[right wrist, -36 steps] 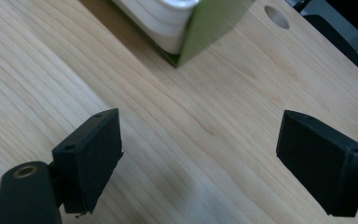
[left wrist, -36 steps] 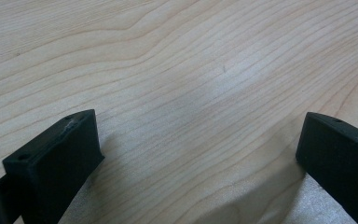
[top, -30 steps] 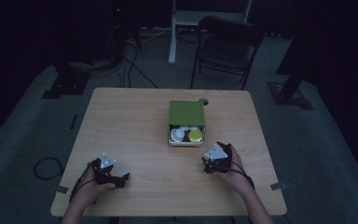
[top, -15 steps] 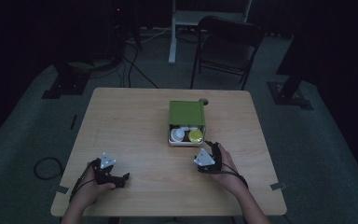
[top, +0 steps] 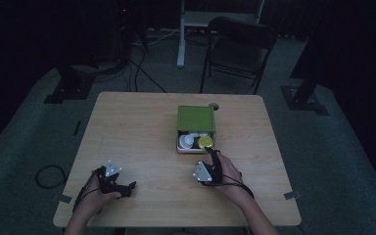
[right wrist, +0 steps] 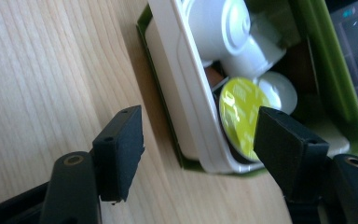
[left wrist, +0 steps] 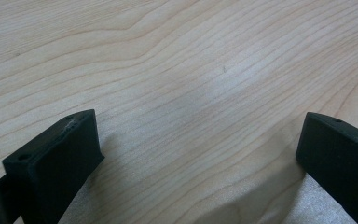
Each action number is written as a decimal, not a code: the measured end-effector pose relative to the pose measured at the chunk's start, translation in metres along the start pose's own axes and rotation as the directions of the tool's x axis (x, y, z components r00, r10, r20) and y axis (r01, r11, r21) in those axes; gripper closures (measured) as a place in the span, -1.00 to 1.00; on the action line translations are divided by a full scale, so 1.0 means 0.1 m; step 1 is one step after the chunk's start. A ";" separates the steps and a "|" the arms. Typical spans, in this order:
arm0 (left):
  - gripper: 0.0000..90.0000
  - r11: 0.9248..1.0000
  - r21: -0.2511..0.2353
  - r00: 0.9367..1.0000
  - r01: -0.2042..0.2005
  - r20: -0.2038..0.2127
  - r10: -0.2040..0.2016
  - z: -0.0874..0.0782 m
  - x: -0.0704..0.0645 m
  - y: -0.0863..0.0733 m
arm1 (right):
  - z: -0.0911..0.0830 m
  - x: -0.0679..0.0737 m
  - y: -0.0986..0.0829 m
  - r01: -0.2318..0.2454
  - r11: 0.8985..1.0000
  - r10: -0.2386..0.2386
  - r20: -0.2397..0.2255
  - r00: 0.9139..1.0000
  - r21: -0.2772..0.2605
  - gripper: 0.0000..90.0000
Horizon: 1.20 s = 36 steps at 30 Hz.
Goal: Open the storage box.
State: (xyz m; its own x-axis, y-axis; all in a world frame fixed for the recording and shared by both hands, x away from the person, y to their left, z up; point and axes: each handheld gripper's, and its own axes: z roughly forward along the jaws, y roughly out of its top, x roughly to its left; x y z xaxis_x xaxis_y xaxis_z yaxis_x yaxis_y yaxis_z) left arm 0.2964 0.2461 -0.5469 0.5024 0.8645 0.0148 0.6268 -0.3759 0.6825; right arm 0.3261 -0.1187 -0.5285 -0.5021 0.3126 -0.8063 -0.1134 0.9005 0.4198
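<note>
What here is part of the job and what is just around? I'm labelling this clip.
In play: right gripper, open, at the green box; its white tray; yellow-lidded capsule; white capsules.

Idle, likely: left gripper, open over bare table; chair; floor cables.

Light wood-grain table (top: 137,127) at ctr, set on dark grey floor (top: 24,147). Small grey tape tabs at near L corner (top: 65,199) and near R edge (top: 290,195). Small round item (top: 213,105) at far edge of tabletop; type not discernible. Dark folding chair (top: 240,49) beyond far side, approx. facing table. White post (top: 181,34) just L of chair. Black stand bases on floor at far L (top: 68,90) and far R (top: 306,98). Cable runs (top: 142,68) across floor behind table; coiled cable loop (top: 49,175) near L side. Bkgd dark.
</note>
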 end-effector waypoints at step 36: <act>-1.00 1.000 0.001 1.000 0.000 0.000 0.000 0.00 0.00 0.00 | 0.36 0.21 0.24 0.315 0.946 -0.322 0.086 0.943 0.079 0.35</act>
State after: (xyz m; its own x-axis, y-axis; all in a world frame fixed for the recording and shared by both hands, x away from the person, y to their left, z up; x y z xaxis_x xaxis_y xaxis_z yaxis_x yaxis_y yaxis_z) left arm 0.2964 0.2461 -0.5469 0.5025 0.8644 0.0149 0.6270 -0.3763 0.6821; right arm 0.3440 -0.0797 -0.5507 -0.3630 0.0314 -0.9313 -0.1982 0.9740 0.1100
